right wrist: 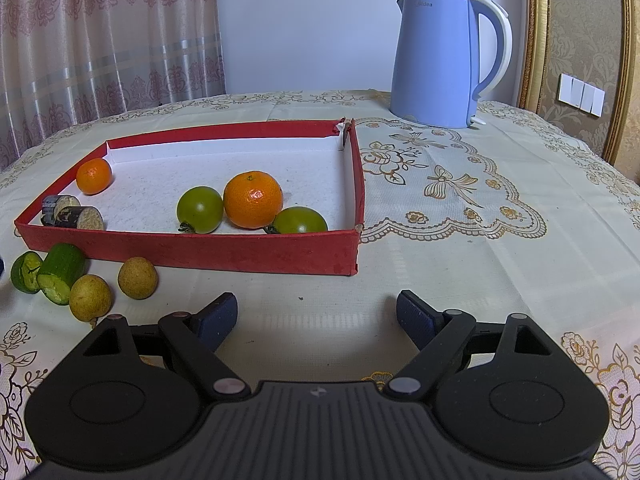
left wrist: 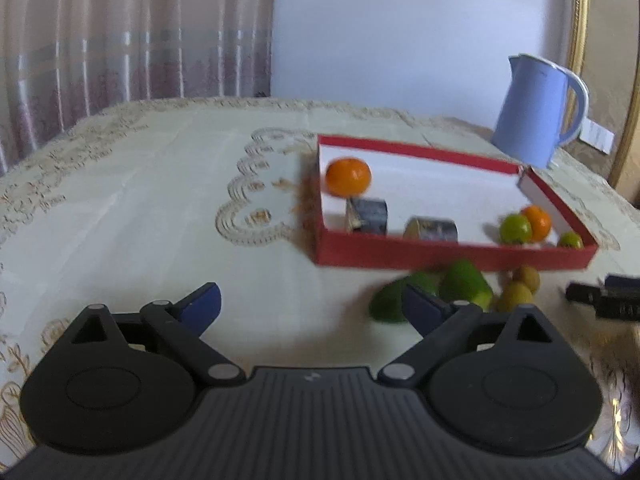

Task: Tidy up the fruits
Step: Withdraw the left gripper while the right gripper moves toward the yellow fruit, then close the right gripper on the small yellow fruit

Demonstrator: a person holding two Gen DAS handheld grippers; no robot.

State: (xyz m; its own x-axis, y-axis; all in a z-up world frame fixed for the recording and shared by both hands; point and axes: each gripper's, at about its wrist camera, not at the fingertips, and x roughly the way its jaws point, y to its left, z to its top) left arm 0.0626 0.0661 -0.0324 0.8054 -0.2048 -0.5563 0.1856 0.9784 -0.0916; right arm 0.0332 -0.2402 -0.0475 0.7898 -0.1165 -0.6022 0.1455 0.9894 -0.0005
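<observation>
Both grippers' fingers spread wide and empty, left gripper (left wrist: 312,304), right gripper (right wrist: 317,312), bare tablecloth (right wrist: 460,264) beside red tray (right wrist: 240,252)

Both wrist views look low across the table, sharing the red tray (left wrist: 440,258) (right wrist: 224,250) and kettle (left wrist: 536,112) (right wrist: 436,60).

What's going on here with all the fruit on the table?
Someone is sorting fruit into a red tray with two handheld grippers. Both the left gripper and right gripper are open and empty above the tablecloth. Two oranges, green tomatoes and dark cut pieces are in the tray. Green pieces and two brownish fruits lie outside it.
</observation>
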